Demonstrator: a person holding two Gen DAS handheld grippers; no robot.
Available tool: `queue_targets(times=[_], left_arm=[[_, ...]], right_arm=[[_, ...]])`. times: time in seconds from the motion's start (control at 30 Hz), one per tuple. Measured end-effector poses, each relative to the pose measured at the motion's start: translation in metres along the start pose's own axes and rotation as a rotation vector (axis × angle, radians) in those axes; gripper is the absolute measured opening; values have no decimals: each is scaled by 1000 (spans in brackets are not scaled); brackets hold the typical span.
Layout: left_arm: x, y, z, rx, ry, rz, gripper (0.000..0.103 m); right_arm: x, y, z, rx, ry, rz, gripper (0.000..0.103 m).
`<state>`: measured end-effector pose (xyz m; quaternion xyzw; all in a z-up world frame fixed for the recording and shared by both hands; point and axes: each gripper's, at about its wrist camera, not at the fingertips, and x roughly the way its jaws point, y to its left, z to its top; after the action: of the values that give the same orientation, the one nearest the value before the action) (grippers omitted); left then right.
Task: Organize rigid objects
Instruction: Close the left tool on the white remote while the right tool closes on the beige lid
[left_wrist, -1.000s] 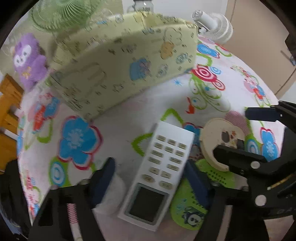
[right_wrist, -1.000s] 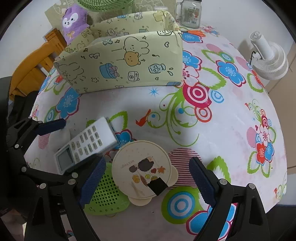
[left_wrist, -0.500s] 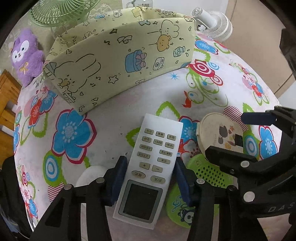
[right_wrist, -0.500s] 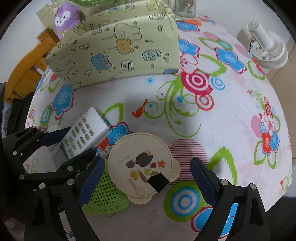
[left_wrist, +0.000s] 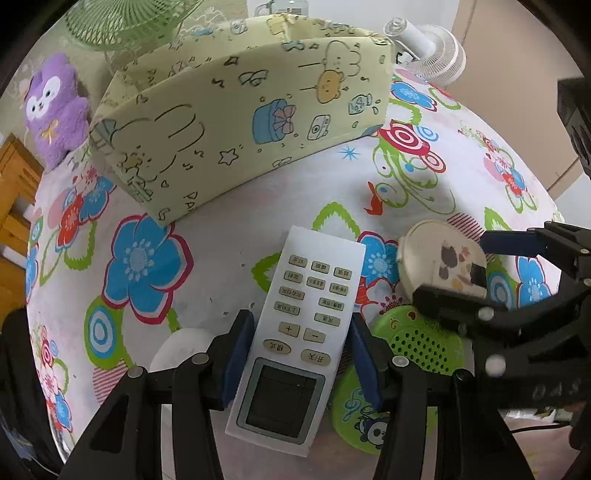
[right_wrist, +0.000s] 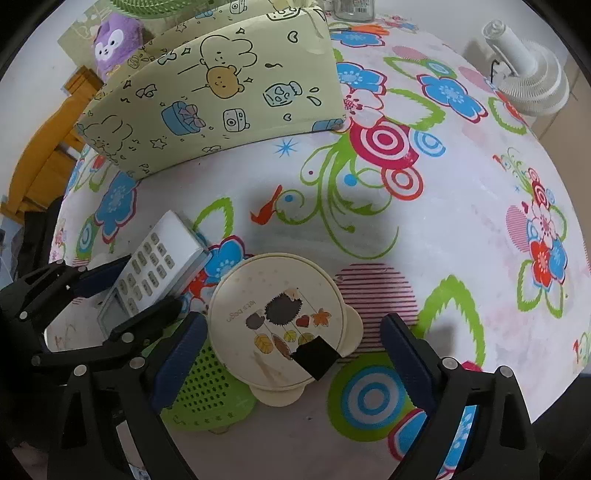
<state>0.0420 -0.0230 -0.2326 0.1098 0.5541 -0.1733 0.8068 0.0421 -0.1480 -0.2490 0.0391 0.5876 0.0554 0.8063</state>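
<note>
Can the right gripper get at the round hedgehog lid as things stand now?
Probably yes: the right gripper is open and straddles the round lid, nothing lying on top of it; the left gripper is beside it, shut on the remote.

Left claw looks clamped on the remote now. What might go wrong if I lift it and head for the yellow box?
1. The left claw grips the remote near its screen end, so the long button end may droop or slip.
2. The right claw sits open around the cream lid, close by; the arms may collide.
3. The green perforated disc lies beside the remote and may get dragged.
</note>
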Motion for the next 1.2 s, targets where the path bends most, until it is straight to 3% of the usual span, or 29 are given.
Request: queue_targets(times=[0.1, 0.37, 0.5, 0.7, 0.9, 1.0, 1.1, 1.2], left_arm=[[0, 1, 1, -17, 10, -1, 53], [4, -5, 5, -22, 18, 35, 54], [4, -13, 5, 9, 0, 79, 59], [5, -5, 6, -54, 12, 44, 59], [3, -11, 2, -9, 4, 70, 60], [1, -10, 0, -11, 10, 74, 59], [0, -9, 0, -16, 19, 67, 57], [1, -11, 4, -24, 33, 52, 50]], right_arm=[[1, -6, 3, -11, -8, -59, 94], [1, -7, 4, 12, -15, -61, 93], [2, -8, 4, -4, -6, -54, 94], [2, -8, 6, 14, 10, -36, 98], [7, 0, 6, -13, 4, -51, 103], [8, 4, 6, -18, -1, -84, 99], [8, 10, 6, -19, -4, -154, 86], [9, 12, 8, -23, 3, -156, 84]])
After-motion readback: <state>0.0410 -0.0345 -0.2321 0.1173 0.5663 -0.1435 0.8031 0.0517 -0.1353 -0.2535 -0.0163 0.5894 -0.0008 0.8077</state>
